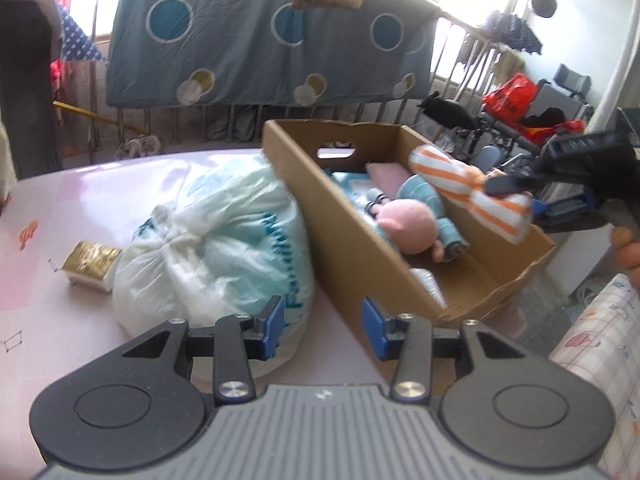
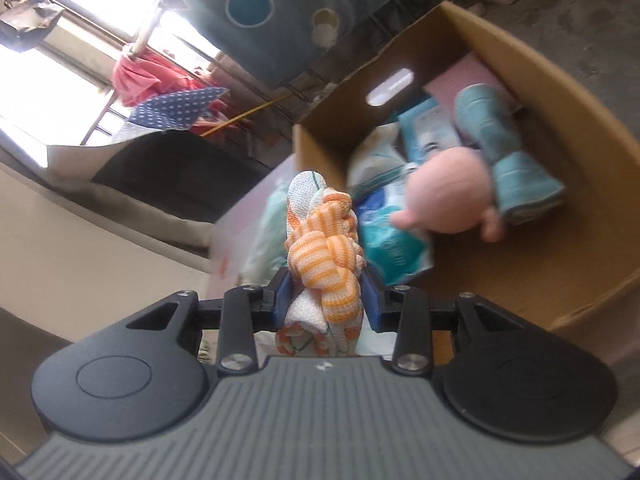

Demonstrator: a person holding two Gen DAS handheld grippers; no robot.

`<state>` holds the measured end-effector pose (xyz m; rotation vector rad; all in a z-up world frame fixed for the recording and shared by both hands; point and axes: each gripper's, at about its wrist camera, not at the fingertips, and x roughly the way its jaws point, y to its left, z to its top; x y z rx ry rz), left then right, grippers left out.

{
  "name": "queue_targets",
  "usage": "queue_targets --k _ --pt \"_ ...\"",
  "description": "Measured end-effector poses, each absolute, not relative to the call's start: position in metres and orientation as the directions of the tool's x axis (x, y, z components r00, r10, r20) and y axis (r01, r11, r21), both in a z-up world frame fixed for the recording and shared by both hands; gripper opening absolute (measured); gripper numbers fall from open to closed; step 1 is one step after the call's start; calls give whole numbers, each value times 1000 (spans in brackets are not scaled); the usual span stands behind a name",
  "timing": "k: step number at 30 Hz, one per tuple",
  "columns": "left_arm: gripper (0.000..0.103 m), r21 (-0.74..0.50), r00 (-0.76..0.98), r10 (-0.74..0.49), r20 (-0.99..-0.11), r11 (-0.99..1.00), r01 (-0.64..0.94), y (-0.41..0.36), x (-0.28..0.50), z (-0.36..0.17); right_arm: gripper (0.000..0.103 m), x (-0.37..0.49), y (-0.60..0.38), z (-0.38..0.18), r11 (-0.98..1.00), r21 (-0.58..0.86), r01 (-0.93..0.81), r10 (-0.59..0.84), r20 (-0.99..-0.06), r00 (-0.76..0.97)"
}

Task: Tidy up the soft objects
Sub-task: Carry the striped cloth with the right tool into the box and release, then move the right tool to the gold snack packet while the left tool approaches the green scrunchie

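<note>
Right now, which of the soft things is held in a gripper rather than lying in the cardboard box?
The orange-and-white striped cloth, clamped in the right gripper over the box. The pink plush toy lies inside.

An orange-and-white striped cloth (image 2: 320, 264) is seen between blue pads (image 2: 282, 296) on black fingers. The cardboard box (image 1: 348, 248) is plain brown; in it a pink plush head (image 1: 406, 222) and a teal knit piece (image 2: 500, 148) are shown. The tied plastic bag (image 1: 216, 248) is white with teal print — the tabletop (image 1: 80, 200) pale pink — the hanging quilt (image 1: 248, 40) grey-blue with blue circles
</note>
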<state>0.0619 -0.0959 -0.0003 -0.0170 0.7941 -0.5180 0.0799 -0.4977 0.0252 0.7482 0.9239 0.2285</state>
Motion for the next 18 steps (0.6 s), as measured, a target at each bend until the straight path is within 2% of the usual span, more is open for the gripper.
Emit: queue_targets --k 10,18 --pt "45 -187 600 -370 -709 919 347 -59 56 -3 41 122 -478 -30 913 401 74 335 -843 421" --pt "45 -179 612 -329 -719 939 295 -33 54 -8 45 131 -491 -41 885 432 174 334 -849 409"
